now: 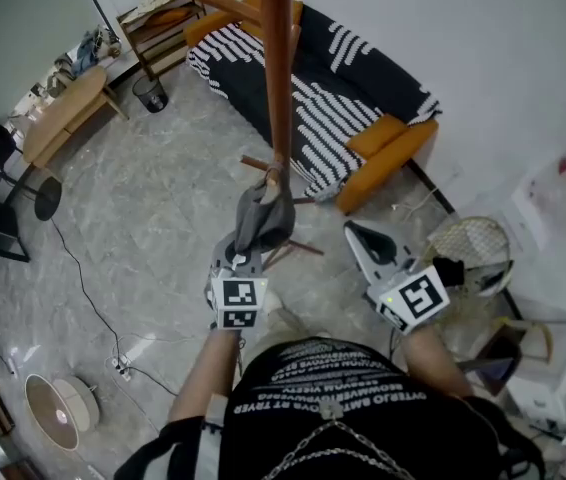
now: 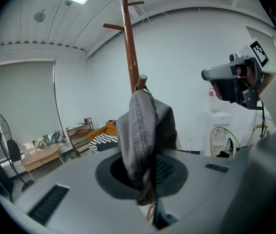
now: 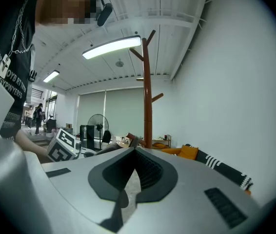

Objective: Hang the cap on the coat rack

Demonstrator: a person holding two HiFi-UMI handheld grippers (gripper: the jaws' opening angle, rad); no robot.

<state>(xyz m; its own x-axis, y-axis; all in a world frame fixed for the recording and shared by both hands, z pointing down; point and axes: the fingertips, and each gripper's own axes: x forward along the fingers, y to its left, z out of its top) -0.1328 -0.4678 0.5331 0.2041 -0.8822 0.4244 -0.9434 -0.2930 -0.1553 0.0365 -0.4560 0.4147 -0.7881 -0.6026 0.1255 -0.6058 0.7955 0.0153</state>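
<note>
A grey cap (image 1: pixel 263 218) hangs folded from my left gripper (image 1: pixel 247 251), which is shut on its lower edge. The cap's top rests against a short peg (image 1: pixel 272 174) low on the brown wooden coat rack (image 1: pixel 275 68). In the left gripper view the cap (image 2: pixel 140 130) stands up from between the jaws, with the peg's tip (image 2: pixel 142 78) just above it and the rack's pole (image 2: pixel 129 48) behind. My right gripper (image 1: pixel 356 233) is shut and empty, to the right of the rack. Its own view shows the rack (image 3: pixel 147 91) straight ahead.
A black-and-white striped sofa with orange cushions (image 1: pixel 343 78) stands behind the rack. A wooden table (image 1: pixel 63 113), a bin (image 1: pixel 150 93) and a floor fan (image 1: pixel 3 158) are at the left. A wire-grille object (image 1: pixel 473 243) lies at the right. Cables and a power strip (image 1: pixel 118 366) cross the floor.
</note>
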